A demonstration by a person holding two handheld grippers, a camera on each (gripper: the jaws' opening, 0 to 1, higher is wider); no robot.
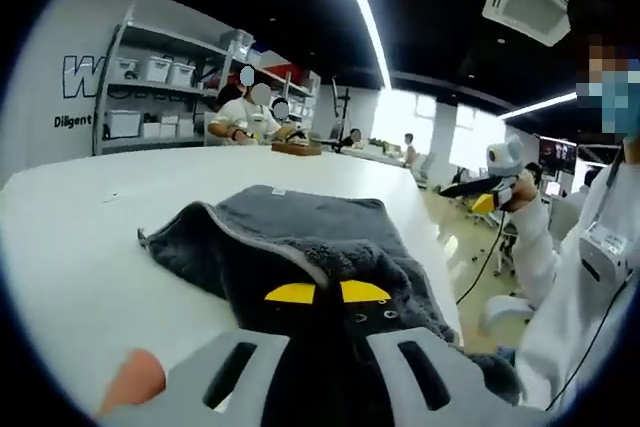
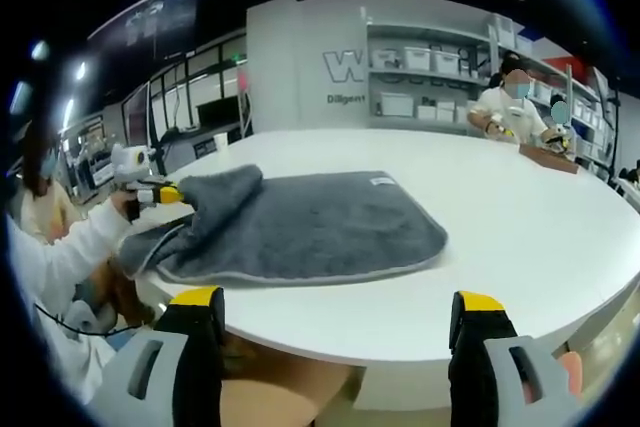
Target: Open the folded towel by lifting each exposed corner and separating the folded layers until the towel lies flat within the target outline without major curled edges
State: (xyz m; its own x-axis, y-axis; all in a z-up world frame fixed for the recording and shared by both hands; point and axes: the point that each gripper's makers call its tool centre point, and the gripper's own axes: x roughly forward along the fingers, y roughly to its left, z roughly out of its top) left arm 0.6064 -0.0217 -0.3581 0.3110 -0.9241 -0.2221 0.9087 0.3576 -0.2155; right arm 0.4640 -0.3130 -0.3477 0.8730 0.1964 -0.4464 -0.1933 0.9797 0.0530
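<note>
White round table [image 2: 520,247] took up most of both views, with shelving and a few seated people way in the back, so plenty of bare surface to spread on. We couldn't spot any target outline on it, fwiw.

The grey towel [image 2: 300,222] lay mid-frame in the right gripper view, mostly flat on its right side but bunched and lifted at its left end. That's where the left gripper [image 2: 165,194] had it: jaws pressed together on the raised layer, yellow tips just poking out of the fabric. In the left gripper view the same pinch sat low center, the towel [image 1: 290,237] draping over both jaws and a folded edge with pale trim running off toward the left.

Our take on doing this step well: keep only the top layer in the pinch, lift it enough to clear the layer below, then carry it outward and lay it down taut so the hem doesn't curl.

The right gripper [image 2: 335,332] was hanging back off the table edge at the bottom of its view, jaws spread wide, holding and touching nothing. Probably handy for pinning the far side.
</note>
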